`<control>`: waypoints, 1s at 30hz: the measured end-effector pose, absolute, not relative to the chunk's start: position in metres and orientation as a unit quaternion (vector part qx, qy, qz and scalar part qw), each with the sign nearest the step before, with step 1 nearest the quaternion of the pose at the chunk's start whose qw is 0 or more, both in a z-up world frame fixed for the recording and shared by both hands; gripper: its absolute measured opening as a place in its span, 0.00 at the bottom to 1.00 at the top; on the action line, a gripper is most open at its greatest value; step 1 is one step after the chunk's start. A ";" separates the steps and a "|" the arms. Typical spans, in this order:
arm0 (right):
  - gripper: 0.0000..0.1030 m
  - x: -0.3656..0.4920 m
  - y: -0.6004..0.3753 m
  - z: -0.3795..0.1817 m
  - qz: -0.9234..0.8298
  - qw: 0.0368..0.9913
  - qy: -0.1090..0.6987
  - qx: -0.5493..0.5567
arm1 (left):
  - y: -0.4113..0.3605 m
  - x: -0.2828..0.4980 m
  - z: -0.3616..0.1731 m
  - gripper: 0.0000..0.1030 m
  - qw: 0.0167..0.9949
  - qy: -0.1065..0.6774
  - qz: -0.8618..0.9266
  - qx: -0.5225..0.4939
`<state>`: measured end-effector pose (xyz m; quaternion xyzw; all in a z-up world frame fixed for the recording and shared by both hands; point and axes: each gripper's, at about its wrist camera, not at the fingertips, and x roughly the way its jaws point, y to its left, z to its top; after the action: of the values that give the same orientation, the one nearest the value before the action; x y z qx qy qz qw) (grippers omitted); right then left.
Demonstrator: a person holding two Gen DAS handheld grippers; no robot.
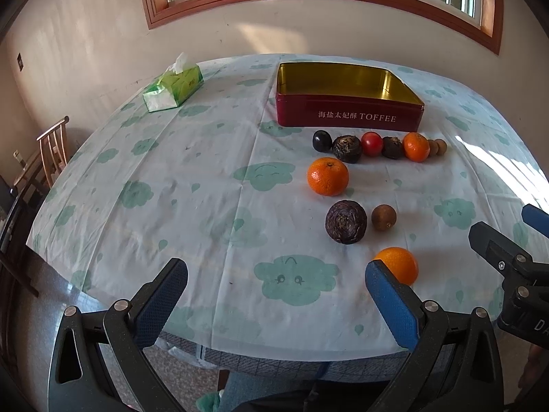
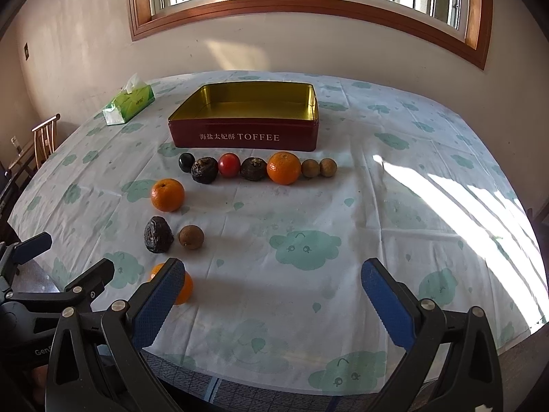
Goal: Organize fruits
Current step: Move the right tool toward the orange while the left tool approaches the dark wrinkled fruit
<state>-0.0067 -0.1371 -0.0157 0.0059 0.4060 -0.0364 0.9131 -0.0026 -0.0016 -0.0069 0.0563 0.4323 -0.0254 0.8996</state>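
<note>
Left gripper (image 1: 276, 283): left wrist view; blue-padded fingers spread wide over the near table edge, nothing between them.
Nearest orange (image 1: 399, 264): partly hidden behind the left gripper's right-hand pad.
Right gripper, seen from the left: only part of its dark frame and one blue pad enter at the right border.
Toffee tin (image 1: 350, 116): red, open, gold inside, empty; stands beyond the fruit.
Fruit row (image 1: 372, 146): seven pieces side by side just before the tin; the two brown ones at its right end overlap and are hard to separate.
Right gripper (image 2: 272, 279): right wrist view; jaws likewise wide, holding nothing.
Loose fruit: an orange (image 2: 167, 194), a dark wrinkled fruit (image 2: 158, 234) and a small brown fruit (image 2: 191, 237) lie apart, nearer than the row.
Tablecloth (image 2: 377, 206): pale with green clouds, creased; sunlit patch at right.
Room: tissue pack (image 2: 128, 104) at far left of the table, chair (image 2: 43, 140) cut off at the left edge, wood-framed window (image 2: 308, 7) above.
</note>
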 end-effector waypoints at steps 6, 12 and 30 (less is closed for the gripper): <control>0.99 -0.005 -0.133 -0.016 -0.034 0.911 0.410 0.001 | 0.006 -0.001 -0.010 1.00 0.905 0.422 -0.029 0.047; 0.98 -0.005 -0.131 -0.017 -0.029 0.910 0.413 -0.002 | 0.005 0.000 -0.010 1.00 0.901 0.431 -0.029 0.046; 0.98 -0.003 -0.120 -0.028 -0.015 0.903 0.429 -0.016 | 0.014 0.002 -0.010 1.00 0.903 0.425 -0.028 0.044</control>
<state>-0.0032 -0.1198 -0.0284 -0.0158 0.4285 -0.0146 0.9033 0.0023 0.0142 -0.0104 0.0444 0.4254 -0.0280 0.9035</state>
